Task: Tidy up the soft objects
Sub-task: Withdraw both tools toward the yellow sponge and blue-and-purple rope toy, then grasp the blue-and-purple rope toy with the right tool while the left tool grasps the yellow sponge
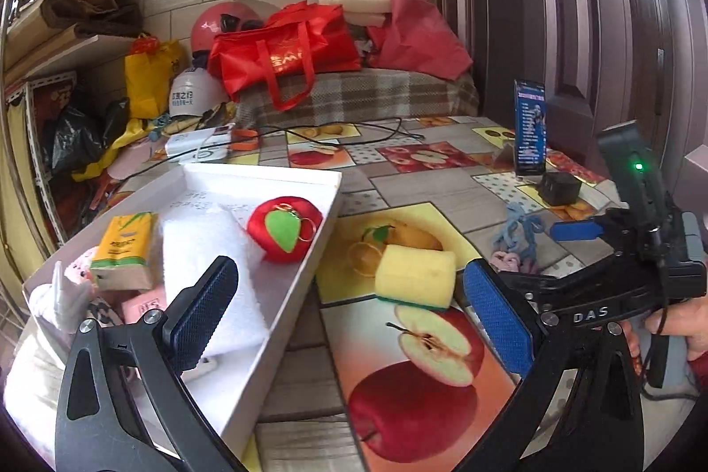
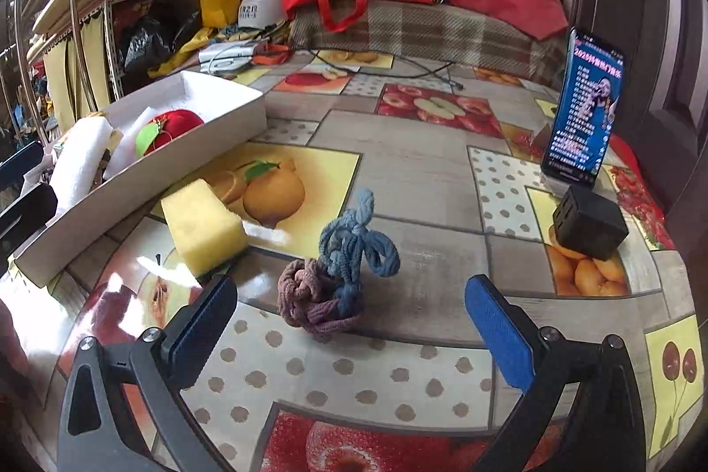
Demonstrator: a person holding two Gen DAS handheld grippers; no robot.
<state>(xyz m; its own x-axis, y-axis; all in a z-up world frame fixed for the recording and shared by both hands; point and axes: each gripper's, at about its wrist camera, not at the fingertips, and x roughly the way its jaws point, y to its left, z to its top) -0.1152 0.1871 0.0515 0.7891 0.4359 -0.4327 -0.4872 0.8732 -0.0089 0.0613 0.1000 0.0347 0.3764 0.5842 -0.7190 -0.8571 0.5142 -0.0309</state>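
Observation:
A white box (image 1: 305, 264) (image 2: 146, 180) on the table holds a red plush apple (image 1: 285, 228) (image 2: 175, 127), a white towel (image 1: 208, 264), a yellow tissue pack (image 1: 126, 251) and other soft items. A yellow sponge (image 1: 416, 275) (image 2: 203, 228) lies on the table beside the box. A tangle of blue and mauve hair ties (image 2: 338, 268) (image 1: 515, 237) lies to the sponge's right. My left gripper (image 1: 349, 312) is open and empty, just in front of the sponge. My right gripper (image 2: 349, 326) (image 1: 575, 228) is open and empty, just in front of the hair ties.
A phone (image 2: 584, 105) stands at the table's right with a black cube charger (image 2: 590, 222) in front of it. Cables (image 2: 398, 67) run across the far table. Red bags (image 1: 283, 51), helmets and foam are piled behind. A shelf rack (image 2: 75, 43) stands at the left.

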